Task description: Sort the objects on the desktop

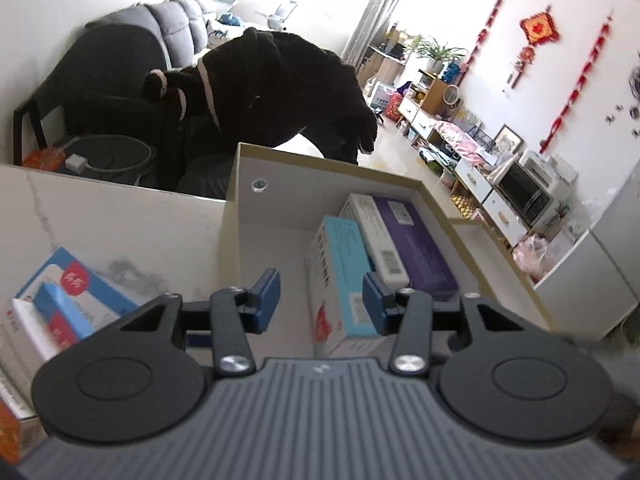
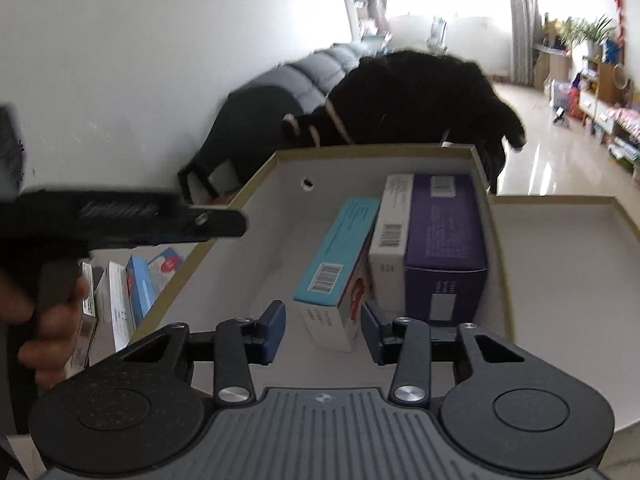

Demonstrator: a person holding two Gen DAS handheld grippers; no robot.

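Teal carton (image 2: 336,252), white carton (image 2: 390,224) and purple carton (image 2: 444,236) in white, gold-rimmed box (image 2: 360,151)

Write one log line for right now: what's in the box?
cardboard box: teal box, white box, purple box | both hand-held grippers: empty, open | more boxes outside

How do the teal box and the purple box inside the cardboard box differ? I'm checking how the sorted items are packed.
The teal box is slimmer and leans tilted; the purple box is bulkier and sits square. The teal box stands free toward the middle of the cardboard box; the purple box sits by its right wall, with a white box between them. Both carry barcode labels.
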